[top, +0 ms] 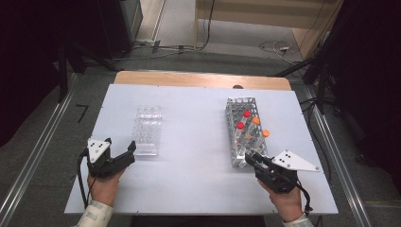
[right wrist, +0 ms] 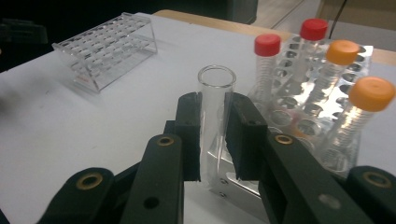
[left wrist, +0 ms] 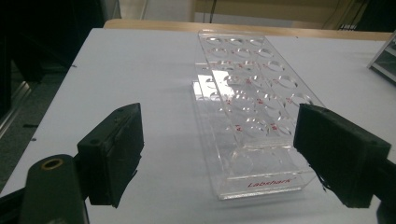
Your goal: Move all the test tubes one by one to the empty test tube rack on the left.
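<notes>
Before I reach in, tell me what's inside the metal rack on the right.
The metal rack holds four capped tubes: two red-capped tubes and two orange-capped tubes. The right claw hides its near corner while gripping an open glass tube.

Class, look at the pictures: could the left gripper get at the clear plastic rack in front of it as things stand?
Probably yes: the left gripper is open, the clear rack lies just ahead, and nothing stands between them on the table.

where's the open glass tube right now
The glass tube stands upright, clamped in the right gripper, at the near corner of the metal rack on the table's right side.
</notes>
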`<state>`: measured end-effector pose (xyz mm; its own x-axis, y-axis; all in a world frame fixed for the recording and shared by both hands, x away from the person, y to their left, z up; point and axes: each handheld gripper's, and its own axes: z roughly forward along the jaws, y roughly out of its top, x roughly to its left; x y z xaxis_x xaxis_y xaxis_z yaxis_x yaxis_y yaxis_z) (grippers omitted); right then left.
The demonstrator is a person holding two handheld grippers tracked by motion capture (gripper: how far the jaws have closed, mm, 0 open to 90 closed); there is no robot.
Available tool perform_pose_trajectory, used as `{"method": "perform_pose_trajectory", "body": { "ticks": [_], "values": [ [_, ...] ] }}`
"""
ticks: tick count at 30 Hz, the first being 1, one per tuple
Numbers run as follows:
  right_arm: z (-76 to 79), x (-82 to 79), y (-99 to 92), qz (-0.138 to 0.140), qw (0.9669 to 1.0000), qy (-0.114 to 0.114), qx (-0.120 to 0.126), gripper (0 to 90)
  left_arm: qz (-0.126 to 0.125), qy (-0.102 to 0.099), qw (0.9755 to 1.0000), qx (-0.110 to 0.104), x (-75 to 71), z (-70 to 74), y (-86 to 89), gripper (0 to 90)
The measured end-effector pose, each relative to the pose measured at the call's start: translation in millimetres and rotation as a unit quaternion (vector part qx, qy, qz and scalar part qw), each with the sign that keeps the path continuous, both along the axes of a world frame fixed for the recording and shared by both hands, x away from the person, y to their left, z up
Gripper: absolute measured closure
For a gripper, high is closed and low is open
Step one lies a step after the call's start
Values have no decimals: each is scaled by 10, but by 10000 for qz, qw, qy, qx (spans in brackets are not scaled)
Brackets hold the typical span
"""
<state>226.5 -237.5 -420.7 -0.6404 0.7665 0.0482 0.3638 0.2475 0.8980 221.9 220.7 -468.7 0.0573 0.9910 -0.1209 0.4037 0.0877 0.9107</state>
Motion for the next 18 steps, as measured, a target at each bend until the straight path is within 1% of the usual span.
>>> {"method": "perform_pose_trajectory", "body": {
  "ticks": [4,6,8,9,10,13,18],
  "values": [
    [-39,23,120,148,9999,59,-53,732,-24,-8,10000,0,17,20,-18,167],
    [-55,31,176,214,9997,74,-72,732,-84,47,10000,18,30,22,-40,167],
    [-70,38,229,282,9995,71,-107,732,-103,47,9999,24,34,22,-51,167],
    [-70,38,229,282,9995,71,-107,732,-116,39,9999,25,35,26,-61,167],
    [-82,48,279,343,9993,69,-126,732,-125,19,9999,40,35,33,-72,167],
    [-102,66,362,409,9990,81,-161,732,-191,-52,9998,68,33,61,-113,167],
    [-131,107,491,519,9984,80,-225,732,-274,-79,9996,45,31,79,-153,167]
  ]
}}
